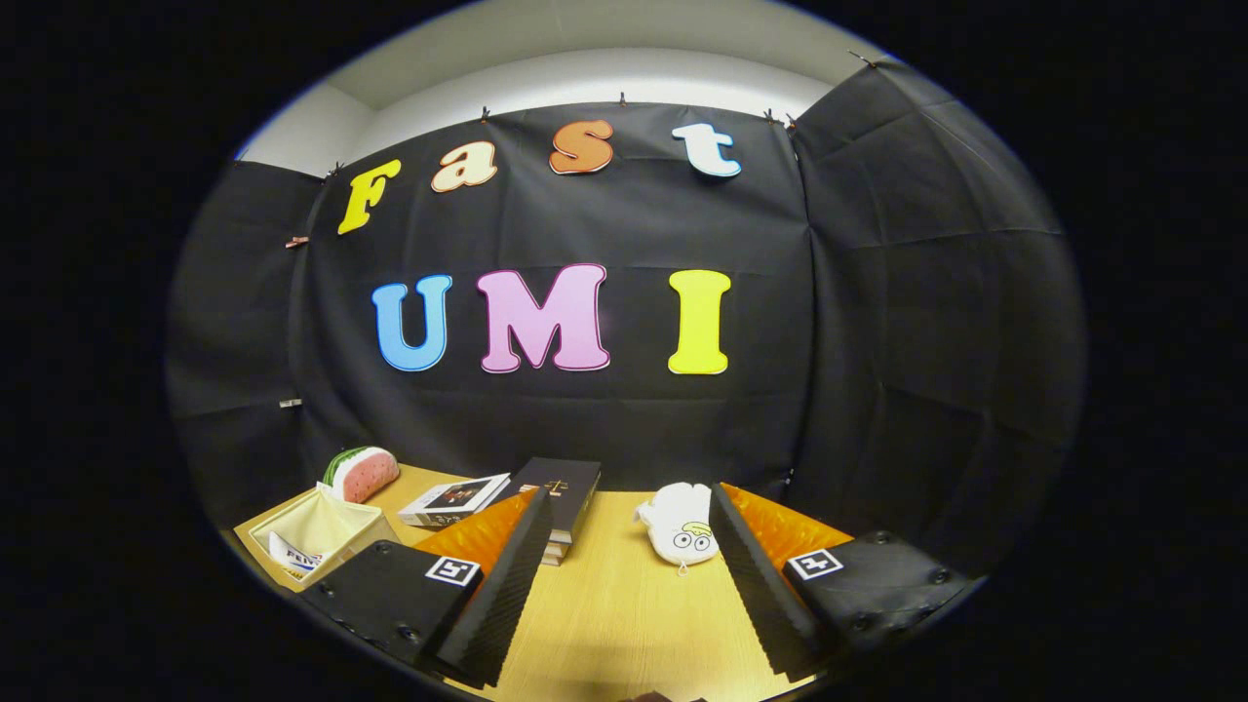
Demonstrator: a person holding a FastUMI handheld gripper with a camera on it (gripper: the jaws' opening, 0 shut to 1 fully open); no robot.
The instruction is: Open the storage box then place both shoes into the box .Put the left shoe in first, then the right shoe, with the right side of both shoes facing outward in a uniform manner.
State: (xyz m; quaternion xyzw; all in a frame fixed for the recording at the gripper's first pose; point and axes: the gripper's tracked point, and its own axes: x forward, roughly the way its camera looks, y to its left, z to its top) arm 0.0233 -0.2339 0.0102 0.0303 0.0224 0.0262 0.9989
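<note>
Though tool (pixel 629 497) wide apart, white slipper (pixel 680 524) beside right finger (pixel 760 585).

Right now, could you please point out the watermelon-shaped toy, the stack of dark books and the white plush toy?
watermelon-shaped toy (pixel 362 474): gripper view, pink face.
stack of dark books (pixel 564 487): gripper view, top cover.
white plush toy (pixel 682 525): gripper view, body.
</note>
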